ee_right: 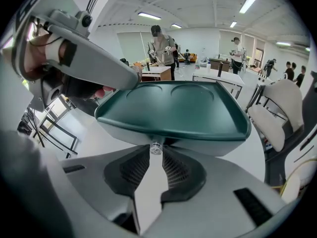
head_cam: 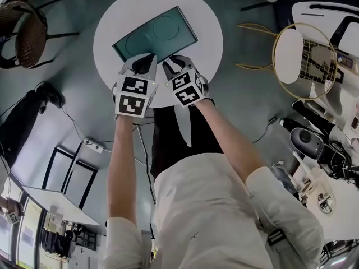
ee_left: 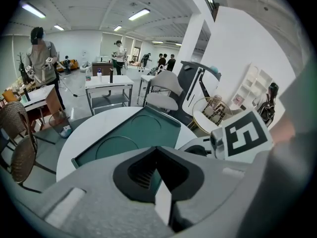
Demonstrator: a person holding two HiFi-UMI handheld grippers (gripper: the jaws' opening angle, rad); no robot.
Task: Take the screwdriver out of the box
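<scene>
A flat teal box (head_cam: pixel 154 35) with two round impressions in its lid lies on the round white table (head_cam: pixel 112 27); its lid is down and no screwdriver shows. Both grippers are at the box's near edge. My right gripper (ee_right: pixel 156 150) has its jaw tips drawn together on a small clear knob (ee_right: pixel 156 147) at the front rim of the box (ee_right: pixel 183 110). My left gripper (ee_left: pixel 157 150) hangs just to the left over the box's near corner (ee_left: pixel 133 133), jaws together with nothing between them. In the head view the left gripper (head_cam: pixel 147 58) and right gripper (head_cam: pixel 171 62) sit side by side.
A wicker chair (head_cam: pixel 28 35) stands left of the table and a gold wire-frame chair (head_cam: pixel 303 60) to the right. A power strip with cables (head_cam: pixel 92 144) lies on the floor. Several people and tables (ee_left: pixel 109 86) are far off.
</scene>
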